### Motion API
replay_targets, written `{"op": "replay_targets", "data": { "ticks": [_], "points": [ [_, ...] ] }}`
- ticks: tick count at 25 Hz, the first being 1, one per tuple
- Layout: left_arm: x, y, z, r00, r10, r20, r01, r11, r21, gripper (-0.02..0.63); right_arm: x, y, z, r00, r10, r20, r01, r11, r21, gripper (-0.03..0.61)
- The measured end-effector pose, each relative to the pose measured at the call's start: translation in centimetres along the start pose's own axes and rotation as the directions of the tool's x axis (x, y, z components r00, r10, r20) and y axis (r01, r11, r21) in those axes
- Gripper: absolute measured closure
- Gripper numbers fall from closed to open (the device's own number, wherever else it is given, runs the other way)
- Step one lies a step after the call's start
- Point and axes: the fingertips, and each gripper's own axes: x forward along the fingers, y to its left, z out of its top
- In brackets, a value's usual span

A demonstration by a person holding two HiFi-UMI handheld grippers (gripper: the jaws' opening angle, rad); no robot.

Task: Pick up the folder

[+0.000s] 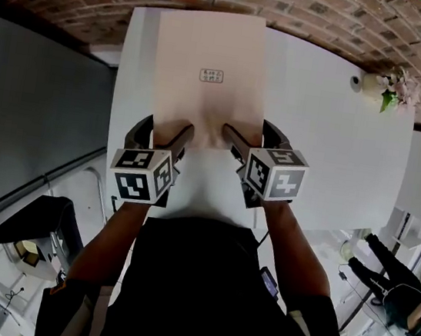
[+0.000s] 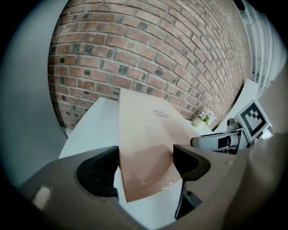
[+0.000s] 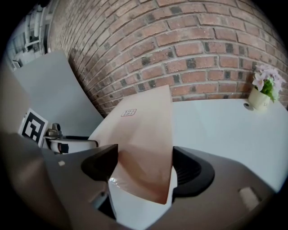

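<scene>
A pale pink folder (image 1: 211,55) with a small printed label (image 1: 212,76) lies lengthwise on the white table (image 1: 331,141). My left gripper (image 1: 166,127) is open, its jaws standing either side of the folder's near left corner (image 2: 148,134). At the near right corner (image 3: 144,134) my right gripper (image 1: 250,132) is open in the same way. In both gripper views the folder's near edge sits between the spread jaws, and whether the edge rests on the table or is slightly raised cannot be told.
A small pot of flowers (image 1: 385,85) stands at the table's far right corner. A brick wall (image 3: 189,40) runs behind the table. A grey panel (image 1: 33,100) is to the left. The table's near edge is against the person's body.
</scene>
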Motion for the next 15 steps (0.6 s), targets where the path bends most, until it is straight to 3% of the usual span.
{"op": "replay_targets", "data": {
  "ticks": [8,15],
  "points": [
    [-3.5,-1.5,1.4,0.996,-0.048,0.080,0.042,0.996,0.076,0.222,-4.1,2.3,0.6,0.994,-0.036,0.104,0.039,0.999,-0.030,0.194],
    [-8.2,-2.6,3.1,0.980,-0.107,0.168,0.076,0.981,0.178,0.224,-8.3,5.5,1.0,0.972,-0.075,0.222,0.081,0.997,-0.014,0.193]
  ]
}}
